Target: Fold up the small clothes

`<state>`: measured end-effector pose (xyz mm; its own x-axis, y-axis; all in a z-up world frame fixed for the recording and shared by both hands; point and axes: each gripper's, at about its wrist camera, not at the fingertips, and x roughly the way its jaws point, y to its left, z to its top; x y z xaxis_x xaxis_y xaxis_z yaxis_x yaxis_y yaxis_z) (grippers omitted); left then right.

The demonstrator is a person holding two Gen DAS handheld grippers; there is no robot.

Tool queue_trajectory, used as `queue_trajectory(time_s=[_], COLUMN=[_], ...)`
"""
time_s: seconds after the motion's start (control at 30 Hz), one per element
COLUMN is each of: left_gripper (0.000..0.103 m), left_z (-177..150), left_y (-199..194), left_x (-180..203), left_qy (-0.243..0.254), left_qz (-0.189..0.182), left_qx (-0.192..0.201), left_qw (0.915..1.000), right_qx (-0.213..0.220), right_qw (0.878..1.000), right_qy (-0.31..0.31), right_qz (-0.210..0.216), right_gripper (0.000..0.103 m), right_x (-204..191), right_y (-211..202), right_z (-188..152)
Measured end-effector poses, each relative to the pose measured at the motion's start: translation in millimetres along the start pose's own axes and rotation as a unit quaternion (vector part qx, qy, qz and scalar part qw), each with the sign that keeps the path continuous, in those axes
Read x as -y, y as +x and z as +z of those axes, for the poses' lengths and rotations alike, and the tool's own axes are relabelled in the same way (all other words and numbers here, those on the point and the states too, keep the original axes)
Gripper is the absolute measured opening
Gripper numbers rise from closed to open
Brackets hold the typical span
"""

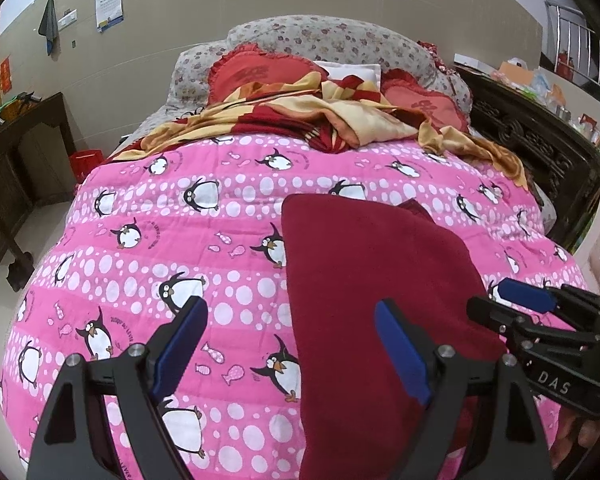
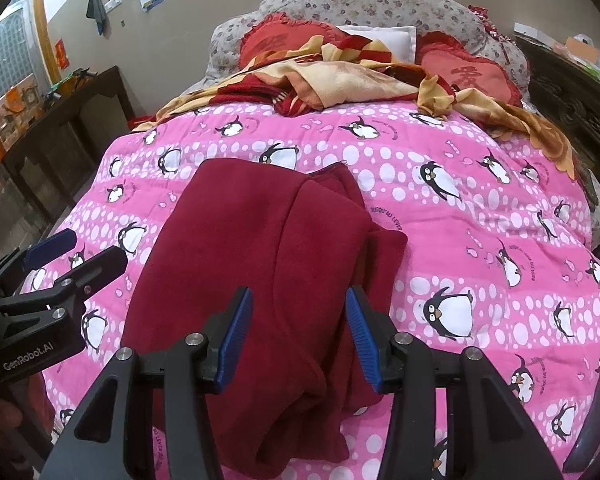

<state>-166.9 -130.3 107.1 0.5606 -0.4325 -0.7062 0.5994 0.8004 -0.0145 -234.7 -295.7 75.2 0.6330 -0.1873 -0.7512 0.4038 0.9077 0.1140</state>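
Observation:
A dark red fleece garment (image 1: 360, 280) (image 2: 260, 260) lies on the pink penguin quilt (image 1: 160, 220) (image 2: 460, 220), with one side folded over along its length. In the left wrist view, my left gripper (image 1: 290, 306) stands wide open just above the garment's left edge; its right finger is over the red cloth and its left finger over the quilt. My right gripper (image 2: 298, 293) hovers over the near part of the garment, its blue pads (image 2: 236, 332) apart and pressing on nothing. Each gripper also shows from the side in the other view: right gripper (image 1: 504, 304), left gripper (image 2: 76, 254).
A rumpled yellow and red blanket (image 1: 340, 120) and red cushions (image 1: 252, 76) lie at the far end of the bed. A dark wooden table (image 1: 24, 140) stands on the left and a carved dark cabinet (image 1: 540, 148) on the right. A red bin (image 1: 86, 164) sits on the floor.

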Motion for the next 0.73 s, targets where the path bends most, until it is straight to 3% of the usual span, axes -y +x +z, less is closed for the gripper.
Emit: queue_trajectory(time_s=[0.73], left_gripper=[0.088], left_z=[-2.3], left_y=[8.9], left_x=[-8.6], left_qy=[-0.016], left_qz=[-0.016], left_qx=[0.001], left_qw=[0.9997], right_qx=[-0.011], right_qw=[1.0], right_qy=[0.006], right_qz=[0.011], right_gripper=[0.05], right_x=[2.6], right_y=[10.7], right_z=[-1.3])
